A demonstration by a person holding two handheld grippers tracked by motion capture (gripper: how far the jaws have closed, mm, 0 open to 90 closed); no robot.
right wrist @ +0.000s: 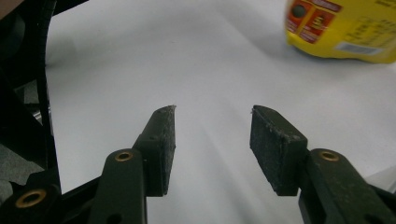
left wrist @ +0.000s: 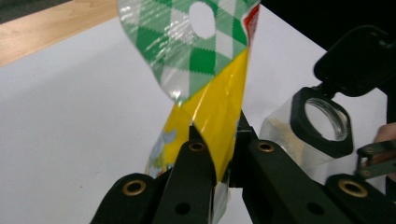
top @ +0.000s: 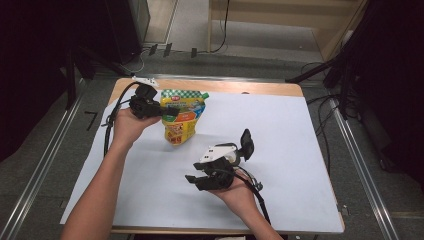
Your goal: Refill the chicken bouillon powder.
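- The left gripper (top: 161, 107) is clamped on the yellow pouch (top: 181, 116); in the left gripper view its jaws pinch the pouch (left wrist: 219, 116) film just below the green-and-white checked top (left wrist: 187, 46).
- The pouch stands at the far left of the white sheet (top: 300, 150) on the wooden table (top: 225, 86), its top with the hang hole (left wrist: 202, 18) pulled toward the gripper.
- The pouch's lower half is hidden behind the jaws in the left gripper view and its top is cut off by the frame edge.
- Printing on the pouch is too small and blurred to read; the right gripper view shows a red and orange label patch (right wrist: 313, 16) and fine print, unreadable, on the pouch's bottom corner (right wrist: 345, 37).
- The right gripper (right wrist: 212, 140) has its jaws apart with nothing between them, over bare white sheet.
- A clear jar (left wrist: 299, 140) with an open black flip lid (left wrist: 359, 60) sits just beside the right hand (top: 240, 192); its body is partly cut off by the left gripper's jaw.
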